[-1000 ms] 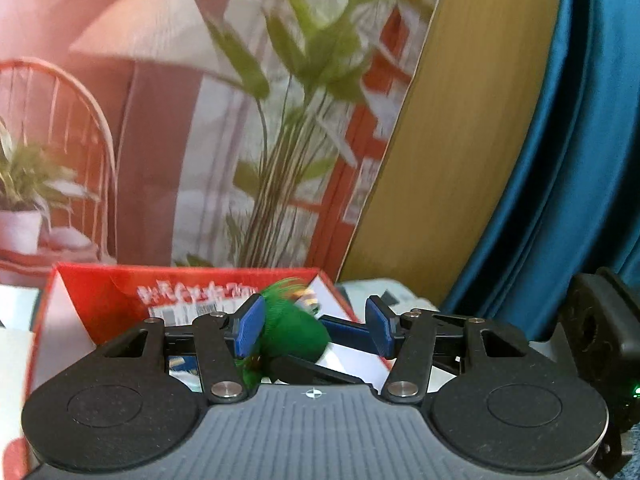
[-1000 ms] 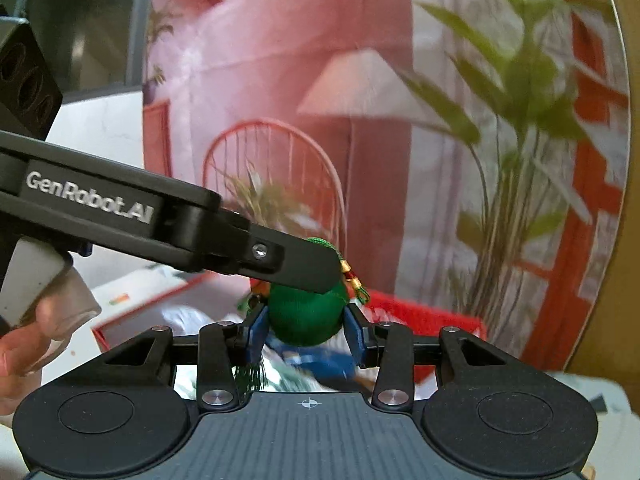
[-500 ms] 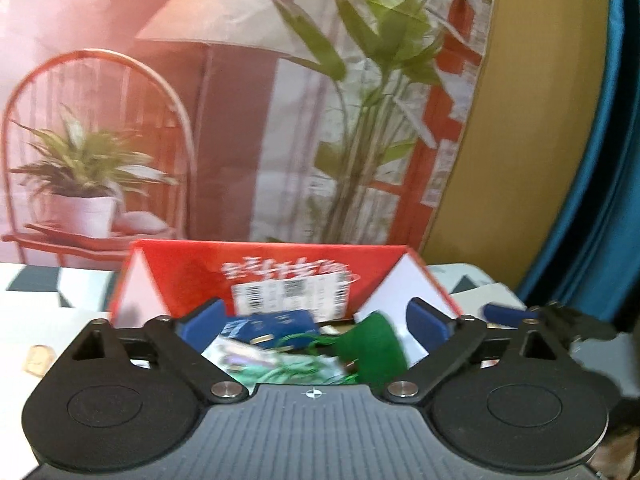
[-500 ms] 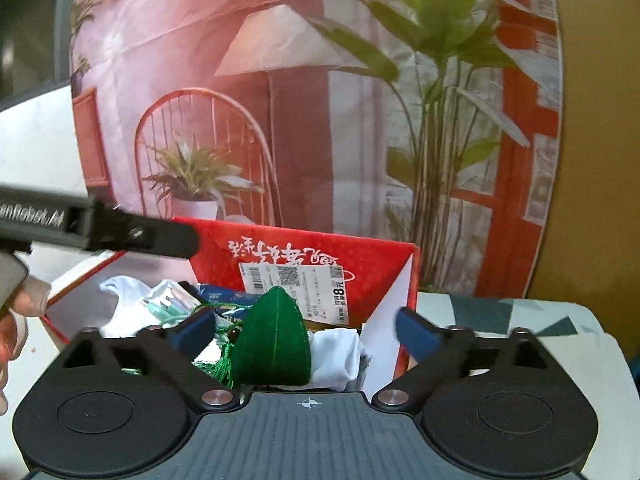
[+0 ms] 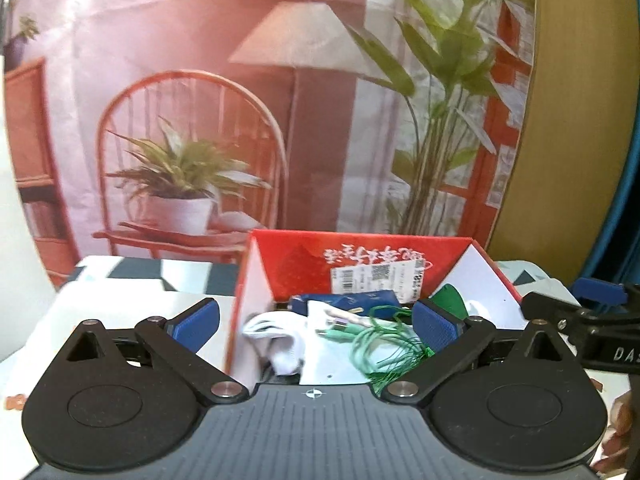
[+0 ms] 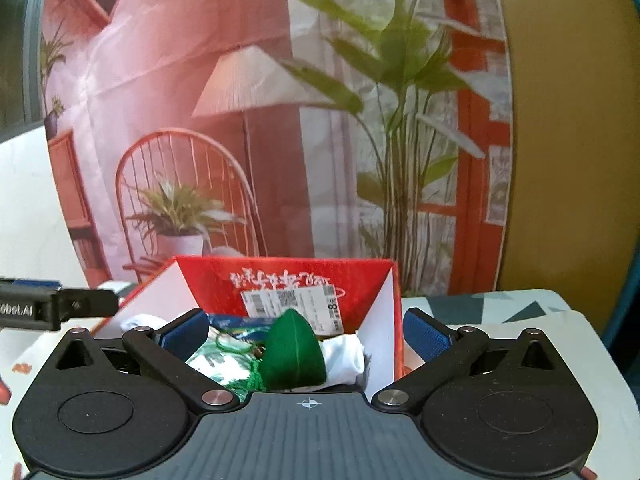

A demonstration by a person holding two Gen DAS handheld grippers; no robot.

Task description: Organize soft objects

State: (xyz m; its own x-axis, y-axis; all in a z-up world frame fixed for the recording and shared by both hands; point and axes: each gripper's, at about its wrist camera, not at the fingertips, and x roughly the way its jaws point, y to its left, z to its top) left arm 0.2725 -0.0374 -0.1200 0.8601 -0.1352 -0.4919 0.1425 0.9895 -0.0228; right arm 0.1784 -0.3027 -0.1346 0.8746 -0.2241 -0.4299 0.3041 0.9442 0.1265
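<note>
A: Biggest first — what's behind the red box?

B: Printed backdrop, pink room w/ lamp, chair, plants, standing right behind the box. The box sits on your table, open top, barcode label on its inner back wall.

A: And your grippers?

B: Left gripper: jaws just been opening, now spread wide, nothing gripped. One pad is outside the box's left wall, the other over its interior. Right gripper: same, jaws just been opening, now wide apart, nothing pressed btwn them; one pad sits outside the box's right wall.

A: Where's the soft stuff?

B: All inside the box. White cloth toward the right wall in the right wrist view, green pouch just beside it and free of both pads, blue packet nearer the back wall, green cord tangled at the front.
</note>
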